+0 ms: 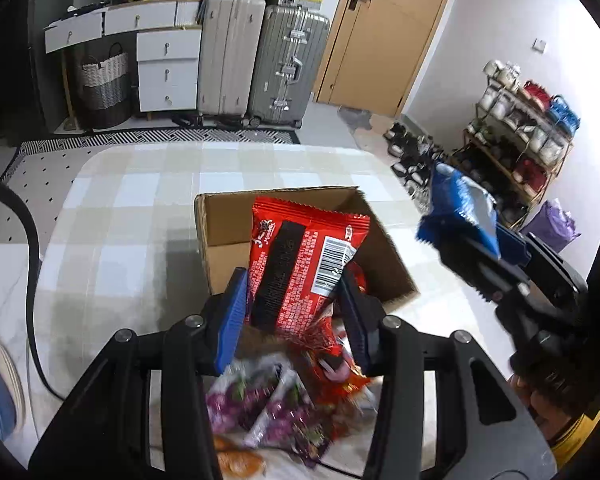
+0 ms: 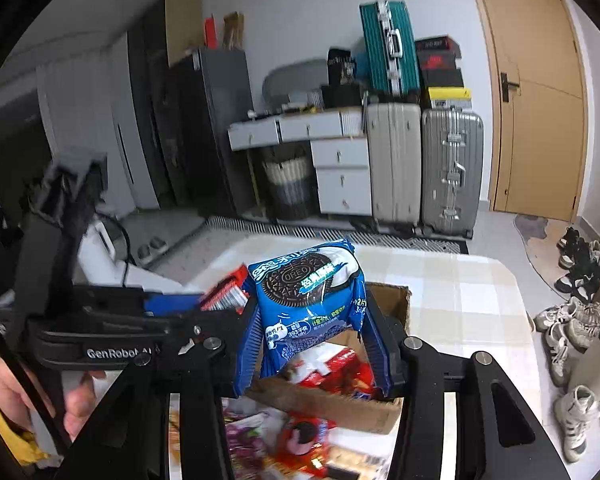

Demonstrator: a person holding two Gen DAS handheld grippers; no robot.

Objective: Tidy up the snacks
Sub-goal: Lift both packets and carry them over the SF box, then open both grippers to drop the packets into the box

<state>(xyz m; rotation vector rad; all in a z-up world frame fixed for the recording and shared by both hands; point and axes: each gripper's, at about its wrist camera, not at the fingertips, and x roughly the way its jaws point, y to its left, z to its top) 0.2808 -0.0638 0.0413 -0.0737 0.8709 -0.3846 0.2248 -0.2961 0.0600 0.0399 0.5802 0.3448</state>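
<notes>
Left tongs (image 1: pixel 294 280): clamped on a red snack packet (image 1: pixel 300 264), held upright above the open cardboard box (image 1: pixel 384 264); right tongs (image 2: pixel 314 344): clamped on a blue cookie packet (image 2: pixel 306 292), held above the same box, near its right side in the left wrist view; box: on the checked desk (image 1: pixel 140 208), red packets inside; loose snacks (image 1: pixel 276 408), purple and red: on the desk just beside the box's near side.

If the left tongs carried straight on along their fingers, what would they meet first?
Probably the cardboard box: the left tongs, gripping the red snack packet, point down into its opening. Depth is uncertain.
</notes>
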